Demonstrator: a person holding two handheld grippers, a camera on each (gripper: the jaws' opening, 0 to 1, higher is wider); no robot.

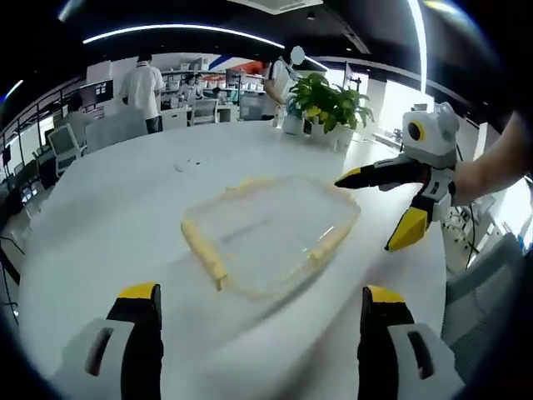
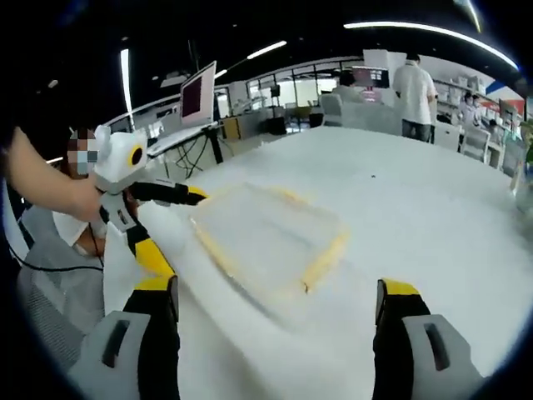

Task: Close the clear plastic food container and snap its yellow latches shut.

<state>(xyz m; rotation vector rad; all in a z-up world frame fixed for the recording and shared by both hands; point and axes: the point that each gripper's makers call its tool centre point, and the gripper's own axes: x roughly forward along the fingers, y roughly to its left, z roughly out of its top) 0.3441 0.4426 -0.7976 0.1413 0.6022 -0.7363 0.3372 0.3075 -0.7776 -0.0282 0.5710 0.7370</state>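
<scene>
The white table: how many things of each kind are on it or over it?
Clear plastic food container with yellow latches: 1
Green potted plants in white pots: cluster, count unclear
Handheld grippers with yellow-tipped fingers: 2, left and right
Total: 3, plus the plants, on the white round table.

The left gripper has white plastic bodies with slotted holes at the bottom of the frame, black jaws and yellow tips. The right gripper is built alike. At right in the left gripper view, its bare-armed holder wears no sleeve.
</scene>
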